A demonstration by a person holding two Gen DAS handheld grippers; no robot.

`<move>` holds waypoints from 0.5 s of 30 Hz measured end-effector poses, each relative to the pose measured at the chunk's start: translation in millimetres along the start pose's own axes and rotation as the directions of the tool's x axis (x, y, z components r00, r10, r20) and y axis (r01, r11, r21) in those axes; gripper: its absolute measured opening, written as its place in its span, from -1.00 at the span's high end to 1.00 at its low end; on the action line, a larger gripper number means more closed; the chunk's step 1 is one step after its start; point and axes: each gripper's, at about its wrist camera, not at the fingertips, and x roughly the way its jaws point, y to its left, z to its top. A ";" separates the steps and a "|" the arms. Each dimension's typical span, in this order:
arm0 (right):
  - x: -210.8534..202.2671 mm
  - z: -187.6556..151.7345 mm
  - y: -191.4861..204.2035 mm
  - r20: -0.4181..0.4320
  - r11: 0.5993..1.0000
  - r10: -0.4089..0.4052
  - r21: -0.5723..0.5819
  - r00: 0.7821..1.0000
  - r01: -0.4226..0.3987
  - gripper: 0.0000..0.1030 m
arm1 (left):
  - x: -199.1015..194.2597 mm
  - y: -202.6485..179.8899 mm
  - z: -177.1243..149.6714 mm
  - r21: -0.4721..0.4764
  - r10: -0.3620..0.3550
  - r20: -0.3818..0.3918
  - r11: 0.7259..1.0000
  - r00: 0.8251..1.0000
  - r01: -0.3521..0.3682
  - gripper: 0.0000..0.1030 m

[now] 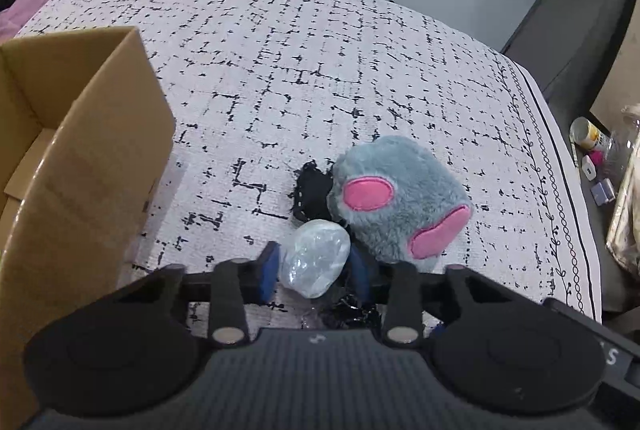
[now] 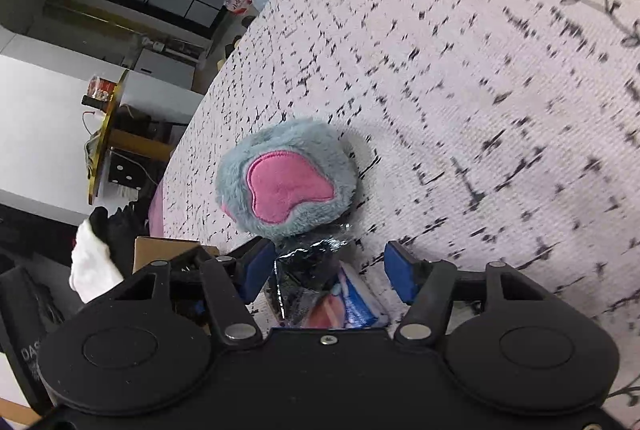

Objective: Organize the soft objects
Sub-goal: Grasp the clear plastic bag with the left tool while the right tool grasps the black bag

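Blue-padded left claw (image 1: 314, 266) snug around clear wrap bundle (image 1: 314, 258), cardboard box (image 1: 80, 158) edge close leftward, open bedspread (image 1: 320, 50) ahead

Grey plush with pink patch (image 2: 286, 178) on patterned bedspread (image 2: 480, 90), hand-held gripper (image 2: 332, 270) straddling a dark plastic-wrapped packet (image 2: 308, 270)

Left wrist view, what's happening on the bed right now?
A person is sorting soft items on the patterned bedspread with a gripper in each hand. The left gripper has its blue fingers around a clear plastic-wrapped bundle, apparently touching it. The right gripper straddles a dark wrapped packet, not yet clamped. A grey plush lies alongside; a cardboard box waits at left.
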 end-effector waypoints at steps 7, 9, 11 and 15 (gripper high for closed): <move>17.4 -7.6 2.1 -0.010 0.997 0.012 0.070 1.000 -0.011 0.06 | -13.6 8.2 -0.6 -0.030 -0.023 0.013 0.999 1.000 0.024 0.35; 20.5 -8.3 2.3 -0.006 0.996 0.019 0.090 1.000 -0.018 0.34 | -18.7 9.9 -1.2 -0.039 -0.031 0.014 0.999 0.999 0.031 0.35; 20.8 -9.2 3.5 -0.003 0.996 0.020 0.089 1.000 -0.020 0.46 | -24.1 11.6 -1.8 -0.048 -0.037 0.016 0.998 0.999 0.038 0.35; 8.2 -14.7 11.2 0.019 0.999 -0.004 0.046 1.000 0.003 0.53 | -36.3 11.6 -5.9 -0.048 -0.053 0.024 0.997 0.998 0.054 0.35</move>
